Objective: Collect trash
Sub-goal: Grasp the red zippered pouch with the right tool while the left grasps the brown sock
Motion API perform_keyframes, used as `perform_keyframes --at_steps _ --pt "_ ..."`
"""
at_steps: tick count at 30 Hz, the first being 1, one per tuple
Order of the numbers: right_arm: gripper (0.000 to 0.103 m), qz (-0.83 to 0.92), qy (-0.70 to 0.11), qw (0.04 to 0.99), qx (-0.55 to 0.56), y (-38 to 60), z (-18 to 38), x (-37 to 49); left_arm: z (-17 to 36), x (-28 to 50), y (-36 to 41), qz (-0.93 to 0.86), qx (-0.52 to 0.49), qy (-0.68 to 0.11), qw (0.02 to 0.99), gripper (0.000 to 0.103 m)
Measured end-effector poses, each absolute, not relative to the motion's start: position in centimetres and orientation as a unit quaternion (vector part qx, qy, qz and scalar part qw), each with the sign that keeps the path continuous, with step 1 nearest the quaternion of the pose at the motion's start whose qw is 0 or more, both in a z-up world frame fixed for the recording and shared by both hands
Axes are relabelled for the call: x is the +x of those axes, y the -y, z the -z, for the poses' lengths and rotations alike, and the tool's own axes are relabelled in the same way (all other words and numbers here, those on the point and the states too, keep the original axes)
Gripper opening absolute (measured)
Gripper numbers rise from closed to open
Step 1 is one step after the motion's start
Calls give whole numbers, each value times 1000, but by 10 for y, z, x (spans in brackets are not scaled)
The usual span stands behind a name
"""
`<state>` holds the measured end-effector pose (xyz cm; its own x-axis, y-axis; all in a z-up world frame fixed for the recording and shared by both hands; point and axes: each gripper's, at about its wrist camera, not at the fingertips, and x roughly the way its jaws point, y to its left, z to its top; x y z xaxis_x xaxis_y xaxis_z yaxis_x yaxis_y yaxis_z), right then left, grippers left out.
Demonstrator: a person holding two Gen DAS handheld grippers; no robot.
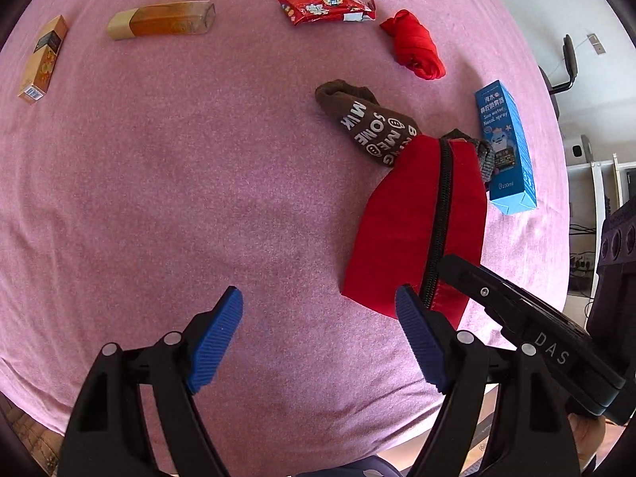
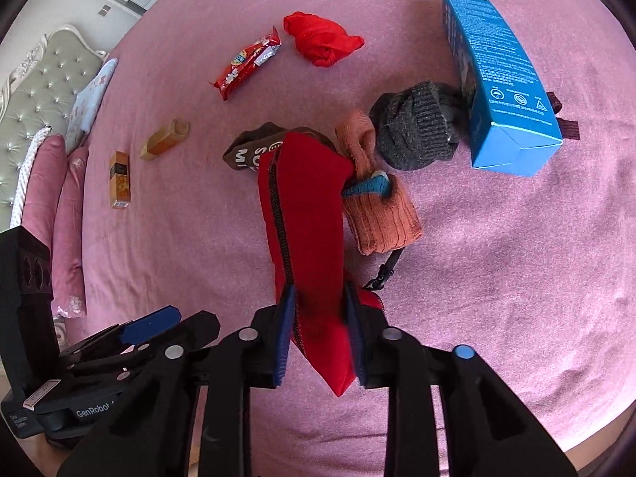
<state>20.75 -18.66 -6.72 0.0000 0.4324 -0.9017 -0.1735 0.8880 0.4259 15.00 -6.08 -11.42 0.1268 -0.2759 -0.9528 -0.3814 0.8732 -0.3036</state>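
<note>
A red zippered pouch [image 2: 306, 214] lies on the pink bedspread [image 2: 497, 258]. My right gripper [image 2: 320, 330] is shut on its near end. The pouch also shows in the left wrist view [image 1: 417, 222]. My left gripper [image 1: 318, 334] is open and empty, just left of the pouch's near end. A red snack wrapper [image 1: 326, 8], a blue nasal spray box [image 1: 507, 147], an amber bottle [image 1: 163, 20] and a small orange box [image 1: 41, 59] lie farther off on the bed.
A brown printed sock [image 1: 369, 123], a red cloth [image 1: 415, 43], a grey knit sock [image 2: 417, 131] and an orange sock [image 2: 377, 206] lie around the pouch. Pillows and a tufted headboard [image 2: 43, 79] are at the left. The bed edge is close below the grippers.
</note>
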Motion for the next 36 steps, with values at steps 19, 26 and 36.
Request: perform_keyframes --at_steps 19,26,36 --pt "3 -248 -631 724 125 231 15 234 146 240 60 -71 -347 -641 681 79" --pt "3 -254 -634 718 137 234 21 241 173 270 58 -105 -372 -655 650 79" --pt "3 -255 -640 710 146 233 29 238 181 280 57 -158 -340 -675 635 41"
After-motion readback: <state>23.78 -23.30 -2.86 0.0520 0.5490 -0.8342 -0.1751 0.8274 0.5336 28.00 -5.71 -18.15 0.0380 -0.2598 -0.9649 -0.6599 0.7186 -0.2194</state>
